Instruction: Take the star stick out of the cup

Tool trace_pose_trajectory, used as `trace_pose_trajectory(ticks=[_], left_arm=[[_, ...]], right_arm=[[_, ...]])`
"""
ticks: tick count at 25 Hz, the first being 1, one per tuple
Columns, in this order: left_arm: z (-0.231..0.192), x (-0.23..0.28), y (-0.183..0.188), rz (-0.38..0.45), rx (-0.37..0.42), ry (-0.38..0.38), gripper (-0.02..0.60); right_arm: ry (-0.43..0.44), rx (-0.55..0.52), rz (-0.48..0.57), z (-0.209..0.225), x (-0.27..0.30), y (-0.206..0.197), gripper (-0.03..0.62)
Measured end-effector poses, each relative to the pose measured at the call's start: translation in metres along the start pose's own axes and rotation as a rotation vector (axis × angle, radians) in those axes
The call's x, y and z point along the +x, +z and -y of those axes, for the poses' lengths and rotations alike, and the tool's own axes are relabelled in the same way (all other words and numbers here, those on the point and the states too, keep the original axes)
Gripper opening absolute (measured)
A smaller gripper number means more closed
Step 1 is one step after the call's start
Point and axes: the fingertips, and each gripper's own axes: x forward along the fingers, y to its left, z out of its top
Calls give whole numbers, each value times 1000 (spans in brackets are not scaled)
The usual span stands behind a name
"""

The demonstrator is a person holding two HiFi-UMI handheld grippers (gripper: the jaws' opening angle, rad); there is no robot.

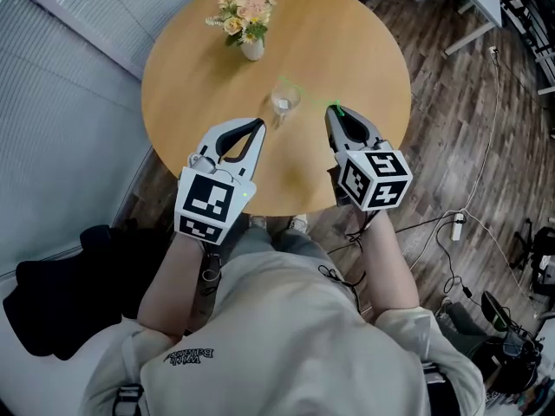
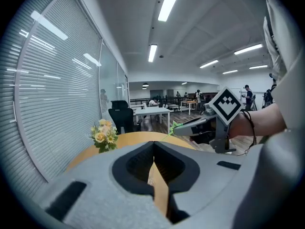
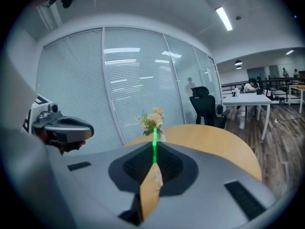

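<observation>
head view: right gripper (image 1: 334, 111), jaws pinching the green star stick (image 1: 336, 108), hangs just right of the glass cup (image 1: 284, 102), likely to draw it clear. left gripper (image 1: 258, 126), jaws pressed together on nothing, idles left of the cup.
left gripper view: the stick juts from the right jaws.
right gripper view: stick runs straight ahead toward the flower vase (image 3: 152, 120).
round wooden desk (image 1: 364, 50); office, window blinds, plank floor.

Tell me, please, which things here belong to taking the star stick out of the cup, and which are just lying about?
Job in hand: star stick, pinched in the right gripper; clear cup on the round table.
Lying about: vase of flowers at the table's far side; power strip on the floor; left gripper, shut and empty.
</observation>
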Motion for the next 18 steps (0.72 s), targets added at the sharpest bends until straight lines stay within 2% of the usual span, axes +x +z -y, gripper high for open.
trace_pose_trajectory(ticks=[7, 10, 13, 18], left_arm=[[-9, -22, 66, 124, 102, 46, 20], [-10, -32, 89, 165, 135, 65, 20], [-12, -40, 111, 211, 164, 78, 20], [-6, -60, 150, 305, 178, 91, 20]], right_arm=[[17, -72, 182, -21, -49, 74, 37], [18, -149, 258, -33, -74, 108, 37], [19, -221, 348, -44, -100, 144, 37], [8, -284, 471, -59, -138, 186, 37]])
